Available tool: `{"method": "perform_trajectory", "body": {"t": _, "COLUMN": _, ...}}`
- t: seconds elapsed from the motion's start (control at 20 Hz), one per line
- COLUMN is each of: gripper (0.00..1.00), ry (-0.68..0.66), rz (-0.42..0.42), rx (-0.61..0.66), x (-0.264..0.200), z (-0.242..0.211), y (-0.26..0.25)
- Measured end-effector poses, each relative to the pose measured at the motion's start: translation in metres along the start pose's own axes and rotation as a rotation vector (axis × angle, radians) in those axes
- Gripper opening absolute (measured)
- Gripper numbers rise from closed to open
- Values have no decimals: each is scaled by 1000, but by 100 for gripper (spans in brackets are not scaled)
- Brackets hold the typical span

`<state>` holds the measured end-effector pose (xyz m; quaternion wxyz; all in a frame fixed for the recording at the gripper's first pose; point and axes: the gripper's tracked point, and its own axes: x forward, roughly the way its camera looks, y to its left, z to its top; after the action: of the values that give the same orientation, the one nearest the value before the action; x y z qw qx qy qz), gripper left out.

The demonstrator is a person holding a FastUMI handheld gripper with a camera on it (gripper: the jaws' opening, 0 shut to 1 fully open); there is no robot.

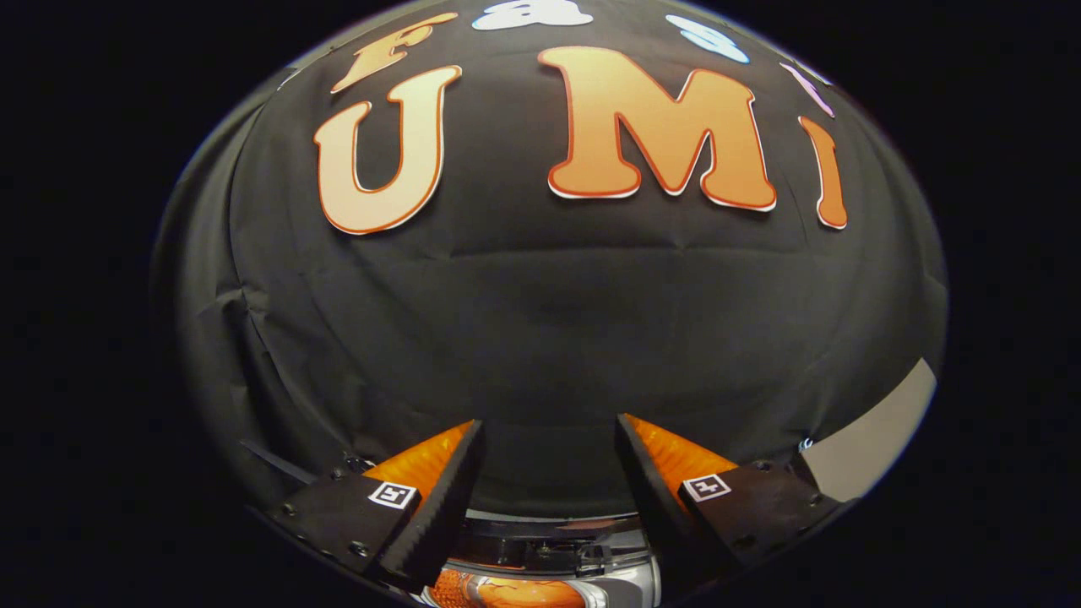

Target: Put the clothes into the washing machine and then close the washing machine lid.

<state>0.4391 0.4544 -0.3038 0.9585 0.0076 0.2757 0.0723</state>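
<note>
Standing wide apart, jaws gripping nothing, with open air between the two black ribbed pads (448,498). Showing orange shells (422,460) behind those pads, each one sitting on a black mount carrying a small square black-and-white marker (394,495), the other marker (706,487) lying on the right side.

Peeking up low between the jaws, close under them: a curved, shiny silver rim (549,534), looking like the top of the washing machine, though too little is showing to be sure. Lying just under that rim, nearer still, an orange patch (515,594) with a netted texture at its left end; whether this is the clothes or something else, cannot tell. Not touching either pad, both rim and orange patch sitting below the gap rather than inside it. Whether the lid is up or down, cannot tell either.

Spreading beyond the fingertips, well past them, the black cloth wall (549,321), lightly creased, with folds running down its left part. Slanting out to the right, beyond the right jaw's mount, a pale grey strip (878,431) showing against the cloth's lower edge.
</note>
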Motion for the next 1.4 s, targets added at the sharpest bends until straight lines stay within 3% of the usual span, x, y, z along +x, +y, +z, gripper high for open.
{"method": "perform_trajectory", "body": {"t": 0.45, "gripper": 98, "ry": -11, "rz": -18, "rx": -7, "x": -5, "z": -5, "y": -6}}
{"method": "perform_trajectory", "body": {"t": 1.4, "gripper": 97, "ry": -49, "rz": 10, "rx": -27, "x": -92, "z": -48, "y": -5}}
